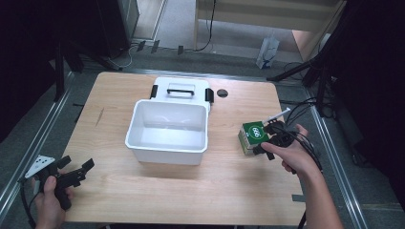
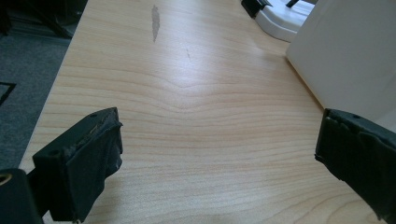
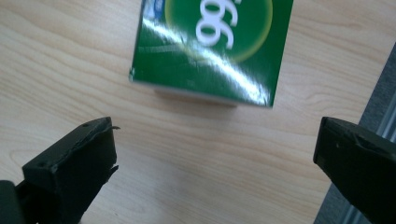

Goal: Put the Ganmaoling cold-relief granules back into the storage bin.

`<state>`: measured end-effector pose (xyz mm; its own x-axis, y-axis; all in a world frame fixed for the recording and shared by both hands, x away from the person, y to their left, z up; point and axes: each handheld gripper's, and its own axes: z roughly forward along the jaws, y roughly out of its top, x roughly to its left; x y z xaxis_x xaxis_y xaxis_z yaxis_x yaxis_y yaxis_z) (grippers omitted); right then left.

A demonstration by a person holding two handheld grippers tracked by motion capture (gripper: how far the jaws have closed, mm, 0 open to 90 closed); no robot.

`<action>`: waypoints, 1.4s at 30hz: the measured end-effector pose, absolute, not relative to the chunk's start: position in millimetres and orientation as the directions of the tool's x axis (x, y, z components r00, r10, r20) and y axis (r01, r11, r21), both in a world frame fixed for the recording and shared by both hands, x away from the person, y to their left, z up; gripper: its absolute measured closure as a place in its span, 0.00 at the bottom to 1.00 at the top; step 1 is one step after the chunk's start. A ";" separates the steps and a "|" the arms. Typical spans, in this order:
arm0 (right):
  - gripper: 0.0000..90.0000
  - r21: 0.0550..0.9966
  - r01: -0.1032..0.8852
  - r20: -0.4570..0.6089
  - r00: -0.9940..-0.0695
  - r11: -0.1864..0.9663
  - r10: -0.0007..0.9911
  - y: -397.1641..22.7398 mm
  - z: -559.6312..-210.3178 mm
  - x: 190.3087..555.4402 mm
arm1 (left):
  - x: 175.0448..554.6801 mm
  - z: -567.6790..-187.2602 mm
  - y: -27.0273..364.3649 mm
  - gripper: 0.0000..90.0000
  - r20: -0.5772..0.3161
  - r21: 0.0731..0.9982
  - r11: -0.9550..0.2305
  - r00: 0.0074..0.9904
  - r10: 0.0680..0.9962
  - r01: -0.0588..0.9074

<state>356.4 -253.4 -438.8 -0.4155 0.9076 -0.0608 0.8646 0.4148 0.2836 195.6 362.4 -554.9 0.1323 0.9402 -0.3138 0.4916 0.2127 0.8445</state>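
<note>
Right gripper, jaws spread, released, at 3 o'clock of white bin, just beside green box; left gripper likewise released.

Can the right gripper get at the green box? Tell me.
Probably yes. The right gripper hangs beside the green box with jaws wide open, and only bare table lies between them.

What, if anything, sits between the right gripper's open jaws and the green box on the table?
Nothing visible. The right gripper is open, and bare table lies between its jaws and the green box just ahead.
</note>
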 end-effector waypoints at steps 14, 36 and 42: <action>0.03 0.191 0.913 -0.097 -0.347 0.360 0.933 -211.5 -420.3 422.6 | 195.8 -555.1 362.8 0.01 -0.318 0.843 0.215 0.137 0.938 0.493; 0.18 0.121 0.950 -0.110 -0.276 0.289 0.955 -213.8 -468.3 438.4 | 196.5 -555.3 362.5 0.01 -0.320 0.842 0.216 0.135 0.938 0.494; 0.18 0.150 0.912 -0.109 -0.367 0.381 0.924 -201.9 -452.7 435.2 | 196.5 -555.2 362.4 0.01 -0.320 0.842 0.215 0.136 0.938 0.495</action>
